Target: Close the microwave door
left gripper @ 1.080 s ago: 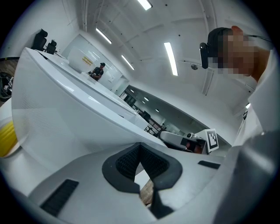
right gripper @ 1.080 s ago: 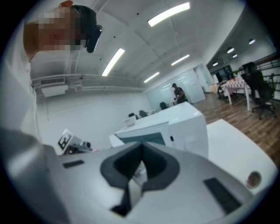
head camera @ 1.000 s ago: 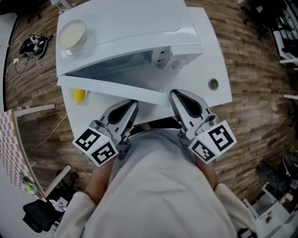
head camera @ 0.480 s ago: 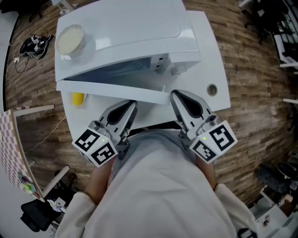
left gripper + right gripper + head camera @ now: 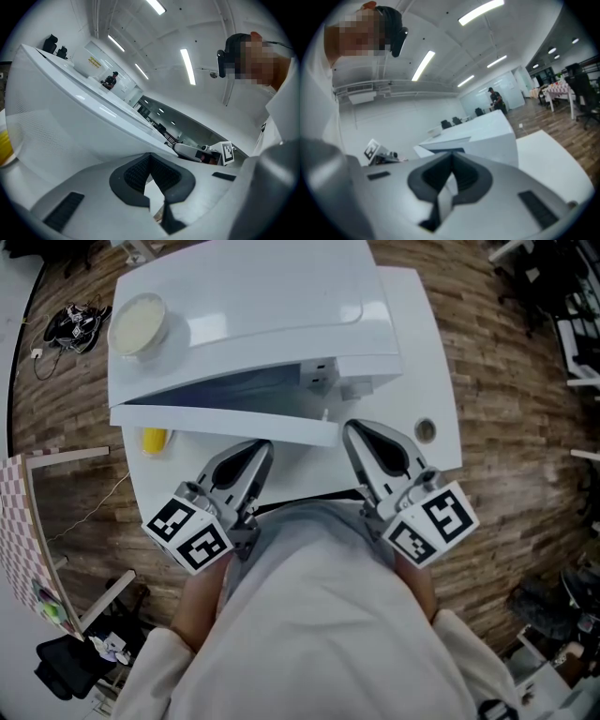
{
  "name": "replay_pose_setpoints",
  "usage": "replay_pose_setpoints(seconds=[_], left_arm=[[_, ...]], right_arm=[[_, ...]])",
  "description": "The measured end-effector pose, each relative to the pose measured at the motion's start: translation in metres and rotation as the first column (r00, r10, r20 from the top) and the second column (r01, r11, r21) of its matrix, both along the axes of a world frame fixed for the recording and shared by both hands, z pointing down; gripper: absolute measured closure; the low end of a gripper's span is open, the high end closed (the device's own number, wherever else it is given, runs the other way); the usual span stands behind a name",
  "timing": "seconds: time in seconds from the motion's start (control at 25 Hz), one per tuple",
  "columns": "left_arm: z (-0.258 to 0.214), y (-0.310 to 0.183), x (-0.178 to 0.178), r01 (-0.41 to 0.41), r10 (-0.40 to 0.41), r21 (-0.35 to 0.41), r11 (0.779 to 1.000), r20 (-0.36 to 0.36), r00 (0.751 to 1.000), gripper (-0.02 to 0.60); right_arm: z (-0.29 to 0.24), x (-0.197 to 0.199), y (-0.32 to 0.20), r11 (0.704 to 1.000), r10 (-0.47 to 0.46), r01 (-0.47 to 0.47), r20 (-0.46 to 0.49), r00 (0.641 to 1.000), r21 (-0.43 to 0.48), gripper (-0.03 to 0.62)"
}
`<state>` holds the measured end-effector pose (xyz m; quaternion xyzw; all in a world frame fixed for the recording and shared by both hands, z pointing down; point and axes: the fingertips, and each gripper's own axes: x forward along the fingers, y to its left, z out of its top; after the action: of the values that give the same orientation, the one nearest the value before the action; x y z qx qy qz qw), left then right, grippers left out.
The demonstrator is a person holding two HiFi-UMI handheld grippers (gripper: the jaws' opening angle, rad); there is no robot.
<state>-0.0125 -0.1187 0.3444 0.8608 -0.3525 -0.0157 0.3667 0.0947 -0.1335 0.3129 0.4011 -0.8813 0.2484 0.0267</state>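
Door (image 5: 220, 418) of microwave (image 5: 253, 296) partly open, closing underway. L gripper (image 5: 255, 451) & R gripper (image 5: 356, 435), jaws together, empty, by door edge. Next, prob.: push door fwd till it latches.

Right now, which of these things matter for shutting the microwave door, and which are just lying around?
For the job:
microwave
its door, standing ajar
left gripper and right gripper, both shut and empty

Just lying about:
round cream container on top of the microwave
yellow object on the table, beside the door
cables on the floor
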Motion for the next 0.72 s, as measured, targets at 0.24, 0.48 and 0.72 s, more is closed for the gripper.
replay_pose_setpoints(seconds=[0.24, 0.48, 0.72], left_arm=[[-0.001, -0.009, 0.002, 0.021, -0.023, 0.03, 0.999, 0.046, 0.999, 0.566], [0.001, -0.017, 0.001, 0.056, -0.057, 0.031, 0.998, 0.039, 0.998, 0.566], [0.007, -0.032, -0.001, 0.099, -0.099, 0.022, 0.995, 0.033, 0.995, 0.566]], right_arm=[[0.001, 0.007, -0.004, 0.999, -0.034, 0.034, -0.011, 0.999, 0.002, 0.572], [0.002, 0.012, -0.002, 0.996, -0.088, 0.089, -0.041, 0.995, 0.016, 0.572], [0.001, 0.02, -0.005, 0.993, -0.12, 0.12, -0.03, 0.992, 0.011, 0.572]])
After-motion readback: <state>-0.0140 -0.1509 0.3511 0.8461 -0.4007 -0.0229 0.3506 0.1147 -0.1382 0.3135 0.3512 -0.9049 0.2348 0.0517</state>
